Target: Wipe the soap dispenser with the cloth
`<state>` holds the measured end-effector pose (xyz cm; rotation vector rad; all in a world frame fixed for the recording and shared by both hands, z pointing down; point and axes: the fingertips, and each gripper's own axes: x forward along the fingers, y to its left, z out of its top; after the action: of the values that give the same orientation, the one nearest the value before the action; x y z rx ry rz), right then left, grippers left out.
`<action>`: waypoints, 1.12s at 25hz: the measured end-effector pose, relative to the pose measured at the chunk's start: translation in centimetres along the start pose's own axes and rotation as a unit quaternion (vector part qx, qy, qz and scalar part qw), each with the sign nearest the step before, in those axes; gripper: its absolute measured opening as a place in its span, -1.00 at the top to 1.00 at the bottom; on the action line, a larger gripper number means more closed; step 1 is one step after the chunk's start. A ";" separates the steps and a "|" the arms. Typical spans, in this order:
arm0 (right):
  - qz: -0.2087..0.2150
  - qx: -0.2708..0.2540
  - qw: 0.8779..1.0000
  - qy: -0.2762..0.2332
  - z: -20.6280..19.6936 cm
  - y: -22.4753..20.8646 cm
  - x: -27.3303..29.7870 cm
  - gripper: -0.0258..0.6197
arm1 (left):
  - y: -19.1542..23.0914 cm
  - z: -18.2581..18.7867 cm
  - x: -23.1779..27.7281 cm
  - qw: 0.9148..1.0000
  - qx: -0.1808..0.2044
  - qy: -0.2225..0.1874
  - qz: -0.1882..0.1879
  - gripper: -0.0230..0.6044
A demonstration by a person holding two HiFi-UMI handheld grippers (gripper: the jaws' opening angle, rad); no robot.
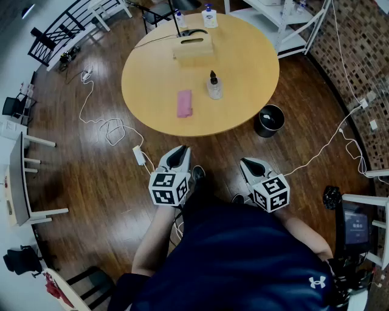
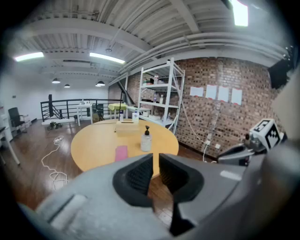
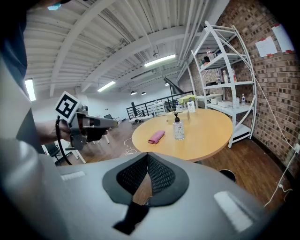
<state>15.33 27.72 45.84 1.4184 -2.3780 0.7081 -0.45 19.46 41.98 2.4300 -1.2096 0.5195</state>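
2 empty grippers, short of the round table (image 1: 243,61).
The left gripper (image 1: 178,153) is a crack apart, the right gripper (image 1: 251,164) clenched. The soap dispenser (image 1: 214,85) stands mid-table, pink cloth (image 1: 185,103) near its left.

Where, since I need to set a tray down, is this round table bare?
Right of the soap dispenser to the table's rim, and left of the pink cloth. Crowded at the far edge: box, wide bottle, slim bottle.
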 end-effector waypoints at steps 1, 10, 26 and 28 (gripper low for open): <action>-0.005 0.004 1.000 0.000 0.3 -0.3 0.7 0.89 | 1.9 0.0 1.1 1.000 -0.024 0.016 0.000 0.79; -0.060 -0.007 0.998 0.022 7.0 -2.6 9.2 0.89 | 16.7 -0.4 15.8 0.984 -0.136 0.116 -0.027 0.62; -0.082 0.040 0.992 0.091 10.5 -5.3 19.4 0.89 | 19.8 -7.0 26.6 0.942 -0.161 0.268 -0.121 0.60; -0.061 0.039 0.993 0.088 10.7 -5.6 20.3 0.89 | 19.4 -6.6 26.6 0.940 -0.175 0.264 -0.125 0.74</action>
<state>10.63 4.65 47.96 1.4520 -2.1329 0.8643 -2.32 -6.10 63.69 1.9259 -0.6855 0.7435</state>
